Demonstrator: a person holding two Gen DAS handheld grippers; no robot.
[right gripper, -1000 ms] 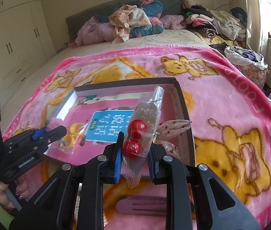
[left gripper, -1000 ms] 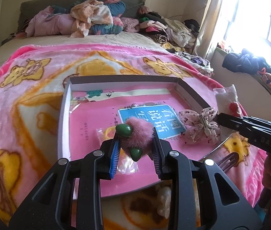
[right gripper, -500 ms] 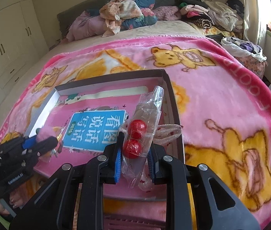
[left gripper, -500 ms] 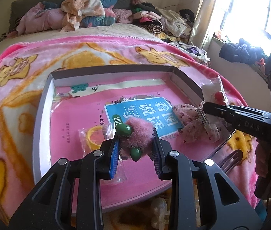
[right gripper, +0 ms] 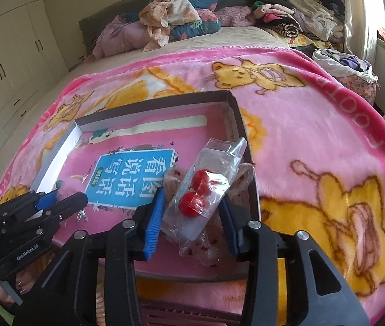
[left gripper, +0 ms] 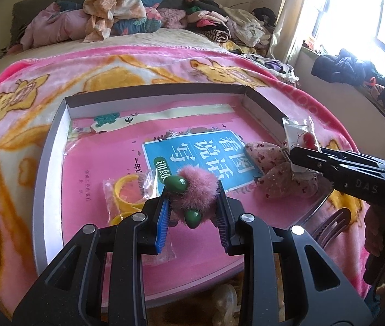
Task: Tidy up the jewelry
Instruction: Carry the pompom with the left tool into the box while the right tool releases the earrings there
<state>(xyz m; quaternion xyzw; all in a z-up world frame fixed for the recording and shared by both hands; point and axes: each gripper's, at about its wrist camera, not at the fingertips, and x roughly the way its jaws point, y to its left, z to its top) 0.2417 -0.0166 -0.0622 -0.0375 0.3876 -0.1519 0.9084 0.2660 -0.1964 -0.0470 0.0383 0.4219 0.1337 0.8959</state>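
The shallow grey cardboard box lid lies on the pink fleece blanket with yellow bears, its low walls bounding a floor lined by a pink booklet with a blue title panel; the far half of that floor is bare, the near half crowded. The left gripper slants down over the near edge, clenched on a pink fluffy pom-pom hair tie with green beads; just left of it lies a clear packet holding yellow rings. The right gripper slants down at the box's right wall; its jaws have just been opening, and the clear plastic packet of red bead earrings sits loose between them, over a sheer speckled fabric bow; a dark purple hair clip lies on the blanket outside the near wall.
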